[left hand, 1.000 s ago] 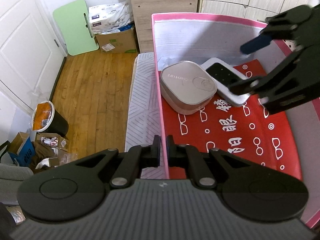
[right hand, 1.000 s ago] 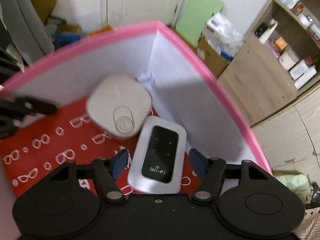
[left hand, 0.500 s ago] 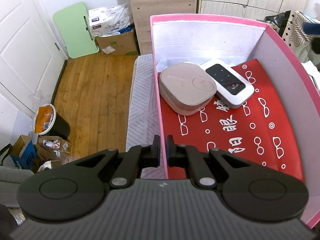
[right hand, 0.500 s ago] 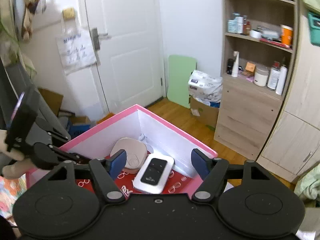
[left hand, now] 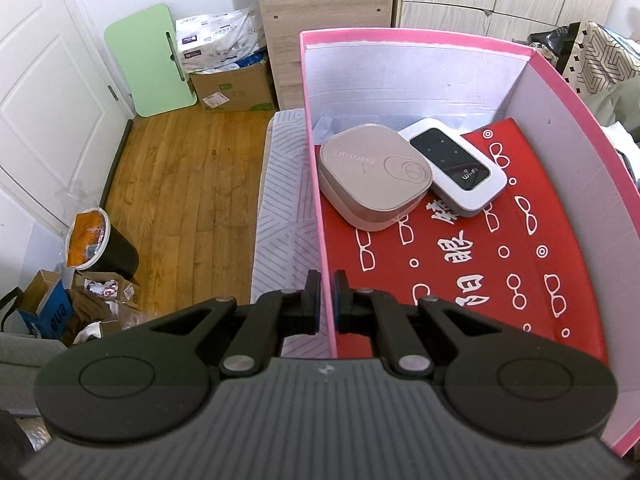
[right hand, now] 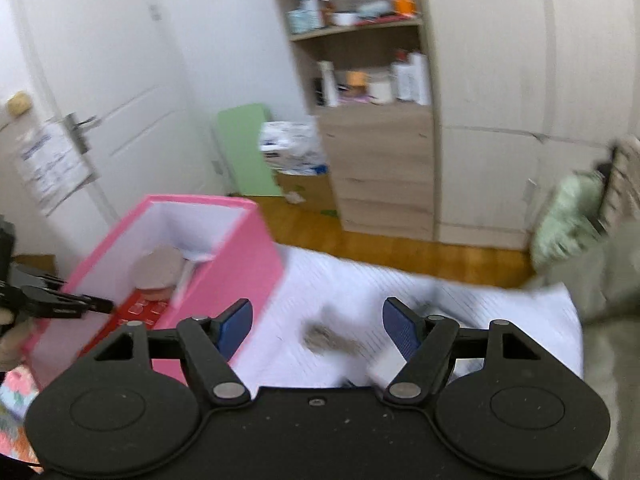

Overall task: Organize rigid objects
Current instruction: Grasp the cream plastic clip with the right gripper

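Big pink cardboard box w/ white inner walls sat on the pale striped bedspread, left gripper clamped shut on its near wall; inside lay a taupe rounded-square plastic case touching a white wifi router w/ black screen. Right gripper hung empty, jaws wide, over blurred small items outside the box; judged step: fetching next piece, so lower, centre and close.
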